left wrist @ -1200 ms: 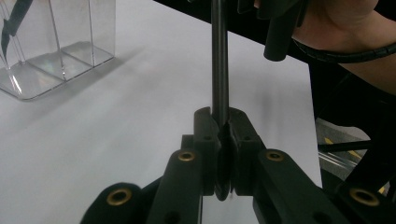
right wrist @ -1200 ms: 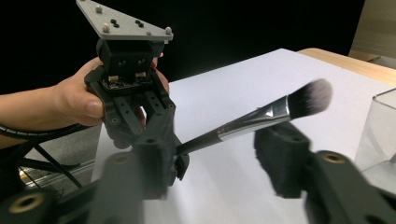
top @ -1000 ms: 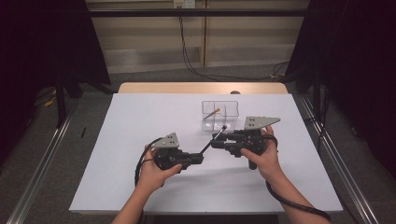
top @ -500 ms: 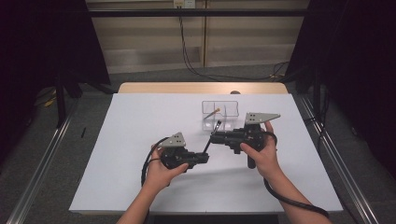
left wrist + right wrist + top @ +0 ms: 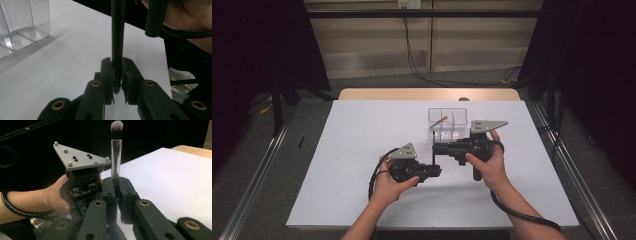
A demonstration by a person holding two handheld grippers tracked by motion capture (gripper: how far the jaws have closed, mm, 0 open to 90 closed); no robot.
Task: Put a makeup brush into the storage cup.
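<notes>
Right gripper [image 5: 116,192] jaws just closed on brush [image 5: 115,165], upright between hands near box [image 5: 448,121]; left gripper [image 5: 117,75], holding handle end, just eased slightly; handover looks near done

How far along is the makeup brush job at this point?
Done: one stick stands in the clear organizer. In hand: the right gripper has just closed its jaws on the makeup brush; the left gripper, jaws around its handle end, has just begun opening. Left: probably putting it in the organizer.
</notes>
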